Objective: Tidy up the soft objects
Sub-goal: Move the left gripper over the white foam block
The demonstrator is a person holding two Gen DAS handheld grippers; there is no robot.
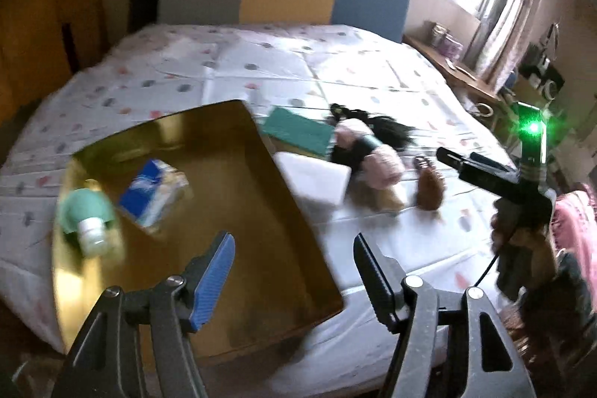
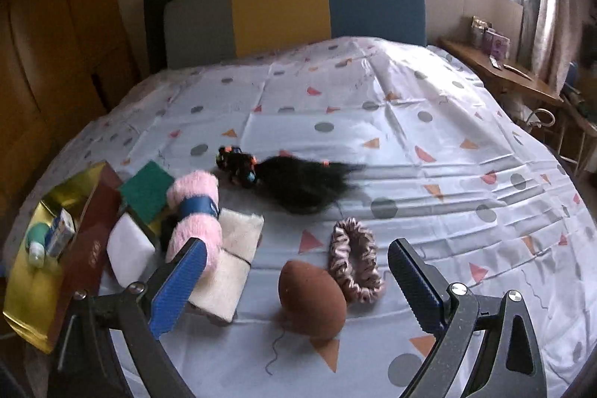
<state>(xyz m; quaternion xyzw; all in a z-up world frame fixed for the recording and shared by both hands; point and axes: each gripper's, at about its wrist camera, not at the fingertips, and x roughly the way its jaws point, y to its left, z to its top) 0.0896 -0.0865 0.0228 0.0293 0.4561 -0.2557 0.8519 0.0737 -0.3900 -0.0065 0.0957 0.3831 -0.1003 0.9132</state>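
While hovering over the gold box [image 1: 224,211] on the bed [image 2: 410,137], left gripper [image 1: 294,271] spread, nothing between; right gripper [image 2: 298,286] spread too (empty), just above brown sponge [image 2: 311,301], scrunchie [image 2: 356,260] touching it.

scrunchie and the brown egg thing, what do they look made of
Scrunchie: looks like satin, pink, gathered into glossy folds that catch the light. Egg-shaped sponge: seems soft foam, matte brown, no shine, smooth rounded surface; likely a makeup sponge, but the texture is too blurred to be sure.

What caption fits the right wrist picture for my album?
Open right gripper above a brown sponge and pink scrunchie on the bed.
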